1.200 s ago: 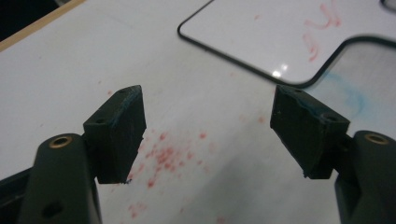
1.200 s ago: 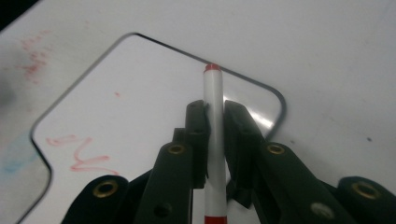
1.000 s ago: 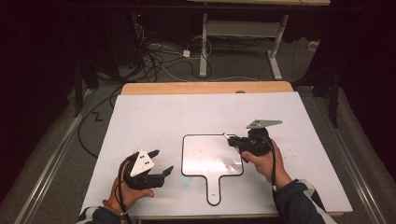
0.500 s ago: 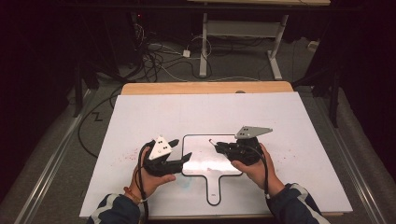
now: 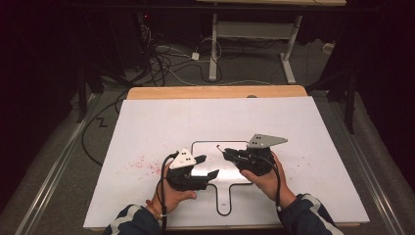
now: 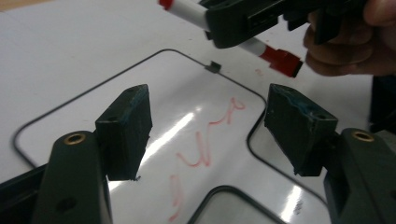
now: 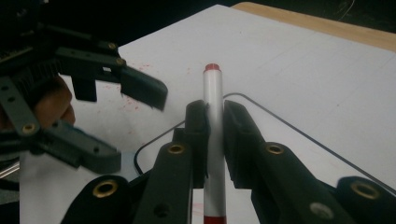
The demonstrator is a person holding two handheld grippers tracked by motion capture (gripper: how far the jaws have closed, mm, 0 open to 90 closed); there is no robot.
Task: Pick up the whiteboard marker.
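Dark floor and tangled cables (image 5: 161, 58) lay beyond the white table (image 5: 161, 122) when I looked down from the high view. A small whiteboard (image 5: 220, 169) with a black rim and a handle lay flat near my edge of the table, with faint red smudges (image 5: 142, 164) on the surface to its left. My left gripper (image 5: 208, 167) sat over the board's left side, jaws spread. My right gripper (image 5: 226, 154) hovered over the board's right part, pointing left, with a marker (image 5: 221, 148) poking out of it.

From the left gripper view, I saw my own two jaws standing well apart with nothing between them, above the board (image 6: 187, 121) and its red scribbles (image 6: 205, 144). The right gripper (image 6: 243, 18) hung beyond them, clamped on the white, red-ended marker (image 6: 280, 58), which slanted above the board's far edge.

From the right gripper view, my jaws were pressed tight on the marker's (image 7: 214, 121) white barrel, its red tip pointing away from me. The left gripper (image 7: 126, 123) hung splayed to the left, near the marker but apart from it.
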